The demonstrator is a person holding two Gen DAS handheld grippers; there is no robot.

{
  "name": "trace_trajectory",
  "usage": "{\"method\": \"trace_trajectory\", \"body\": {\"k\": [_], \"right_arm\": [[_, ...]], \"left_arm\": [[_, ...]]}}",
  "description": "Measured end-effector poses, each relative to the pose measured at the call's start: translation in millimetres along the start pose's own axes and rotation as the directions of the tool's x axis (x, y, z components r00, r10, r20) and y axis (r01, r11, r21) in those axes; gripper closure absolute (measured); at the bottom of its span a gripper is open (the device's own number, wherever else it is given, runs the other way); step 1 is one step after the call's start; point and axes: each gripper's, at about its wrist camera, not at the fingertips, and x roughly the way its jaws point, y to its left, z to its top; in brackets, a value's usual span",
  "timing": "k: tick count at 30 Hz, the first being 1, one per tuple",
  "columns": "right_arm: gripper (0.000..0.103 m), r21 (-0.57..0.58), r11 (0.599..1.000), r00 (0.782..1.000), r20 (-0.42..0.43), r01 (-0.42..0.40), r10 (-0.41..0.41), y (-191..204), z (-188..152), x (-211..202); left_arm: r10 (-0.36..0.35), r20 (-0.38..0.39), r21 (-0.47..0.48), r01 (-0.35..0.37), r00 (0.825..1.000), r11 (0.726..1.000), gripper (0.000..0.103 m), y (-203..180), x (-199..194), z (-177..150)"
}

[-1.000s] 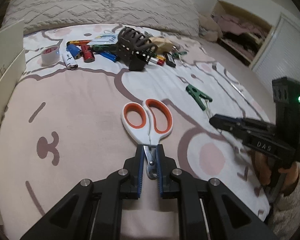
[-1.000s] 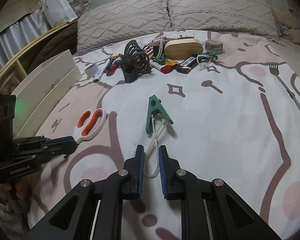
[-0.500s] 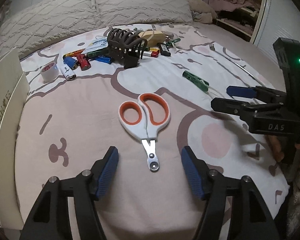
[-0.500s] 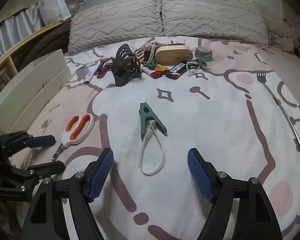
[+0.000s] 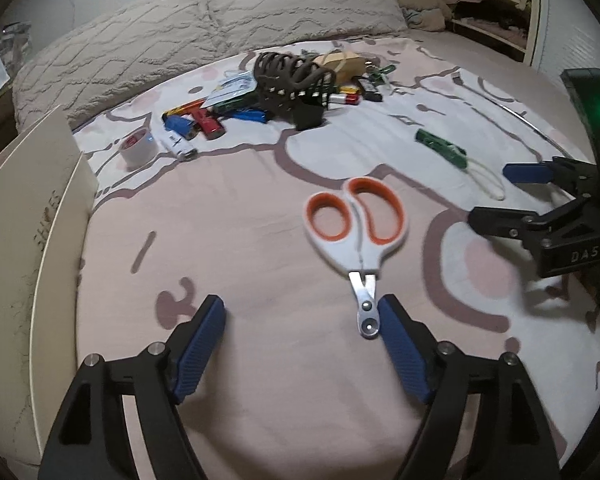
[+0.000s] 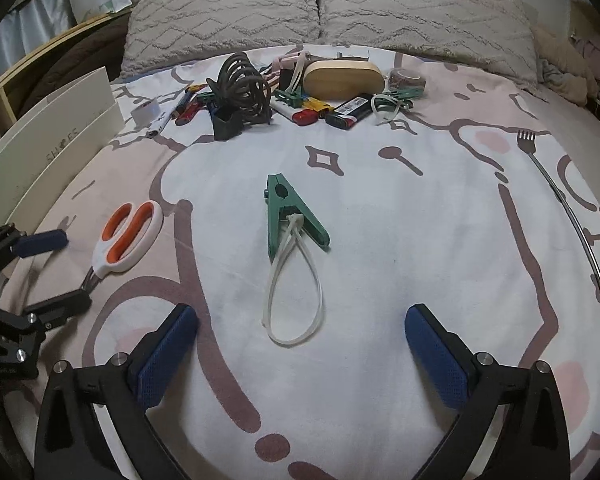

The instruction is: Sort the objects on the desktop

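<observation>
Now both your claws have just been opening and stand wide and empty, the left claw (image 5: 302,334) leaving the scissors (image 5: 356,228) and the right claw (image 6: 302,346) leaving the green clip (image 6: 288,212) flat on the bed (image 6: 440,240), apart from the pile, likely as sorted.

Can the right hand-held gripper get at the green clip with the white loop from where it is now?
Probably yes: the right hand-held gripper is open, and the clip lies alone on the bedsheet ahead.
</observation>
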Motion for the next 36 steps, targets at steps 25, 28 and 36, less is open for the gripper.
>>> {"method": "trace_trajectory", "body": {"k": [25,28,36], "right_arm": [[0.000,-0.012,1.000,0.999,-0.049,0.015,-0.015,3,3,8],[0.000,-0.008,1.000,0.999,-0.052,0.013,-0.014,3,4,10],[0.000,0.010,1.000,0.999,-0.054,0.007,-0.006,1,7,15]], "left_arm": [[-0.017,0.017,-0.076,0.019,1.000,0.997,0.014,36,11,5],[-0.077,0.014,-0.014,0.078,0.997,0.997,0.014,23,14,9],[-0.220,-0.011,0.074,0.220,0.975,0.973,0.013,9,30,26]]}}
